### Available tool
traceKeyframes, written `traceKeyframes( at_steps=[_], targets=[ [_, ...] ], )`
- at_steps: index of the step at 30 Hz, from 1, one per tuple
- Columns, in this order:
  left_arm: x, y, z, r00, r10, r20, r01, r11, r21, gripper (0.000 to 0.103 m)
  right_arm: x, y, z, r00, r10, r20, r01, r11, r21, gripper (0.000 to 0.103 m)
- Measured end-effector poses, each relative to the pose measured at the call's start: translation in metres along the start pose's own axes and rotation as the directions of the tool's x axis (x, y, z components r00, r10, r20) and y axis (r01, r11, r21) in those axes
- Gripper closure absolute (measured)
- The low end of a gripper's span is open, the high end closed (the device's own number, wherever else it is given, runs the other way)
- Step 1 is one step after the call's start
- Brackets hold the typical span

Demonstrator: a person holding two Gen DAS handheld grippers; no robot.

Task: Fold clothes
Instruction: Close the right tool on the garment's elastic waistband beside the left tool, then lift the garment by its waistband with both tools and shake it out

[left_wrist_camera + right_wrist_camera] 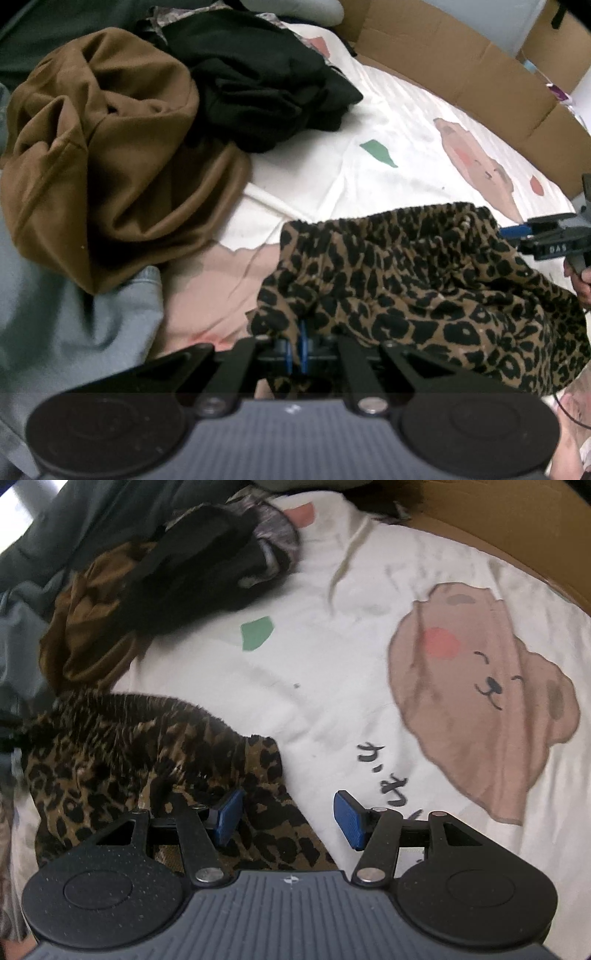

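Left gripper (299, 347) is pinched tight on a fold of the leopard garment (424, 288), pads mostly buried in it. Right gripper (286, 818) gapes wide, one pad over the leopard hem, gripping nothing. Farther back on the sheet (332, 664): brown (103, 166) and black (258, 81) clothes, blurry.

The right gripper (286, 818) hangs over a white bedsheet (332, 686), its blue-padded fingers (349, 819) apart and pressing on nothing. A leopard-print garment (122, 746) lies crumpled from nine o'clock toward the centre, its edge passing under the left finger. At three o'clock the sheet bears a printed brown bear face (487, 686). A heap of brown cloth (85, 627) and black clothes (192, 565) sits at ten o'clock, and cardboard (517, 520) borders the sheet at one o'clock.
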State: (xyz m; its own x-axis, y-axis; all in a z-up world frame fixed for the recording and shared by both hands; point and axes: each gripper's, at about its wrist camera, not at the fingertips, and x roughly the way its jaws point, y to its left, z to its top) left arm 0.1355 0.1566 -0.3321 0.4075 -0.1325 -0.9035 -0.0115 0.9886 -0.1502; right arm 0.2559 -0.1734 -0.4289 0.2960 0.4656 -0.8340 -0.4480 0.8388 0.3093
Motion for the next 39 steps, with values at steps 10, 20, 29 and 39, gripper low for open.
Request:
traceKeyframes(
  at_steps=[10,20,29,39],
  targets=[
    [0.009,-0.004,0.008,0.999,0.003,0.033,-0.004,0.999,0.031,0.077,0.013,0.024,-0.013,1.000,-0.014,-0.018,0.011,0.988,-0.153,0.057],
    [0.019,-0.010,0.023,0.994,-0.040,0.103,0.033,0.997,0.073,0.088,-0.015,0.010,-0.012,0.997,-0.067,0.042,0.071,0.991,-0.113,0.095],
    [0.018,-0.041,0.056,0.979,-0.110,0.173,0.074,0.977,0.199,0.095,-0.069,-0.021,-0.018,0.975,-0.184,0.121,0.189,0.981,-0.035,0.096],
    [0.037,-0.104,0.101,0.957,-0.207,0.202,0.120,0.920,0.373,0.097,-0.114,-0.063,-0.027,0.900,-0.409,0.150,0.398,0.912,0.094,0.097]
  ],
)
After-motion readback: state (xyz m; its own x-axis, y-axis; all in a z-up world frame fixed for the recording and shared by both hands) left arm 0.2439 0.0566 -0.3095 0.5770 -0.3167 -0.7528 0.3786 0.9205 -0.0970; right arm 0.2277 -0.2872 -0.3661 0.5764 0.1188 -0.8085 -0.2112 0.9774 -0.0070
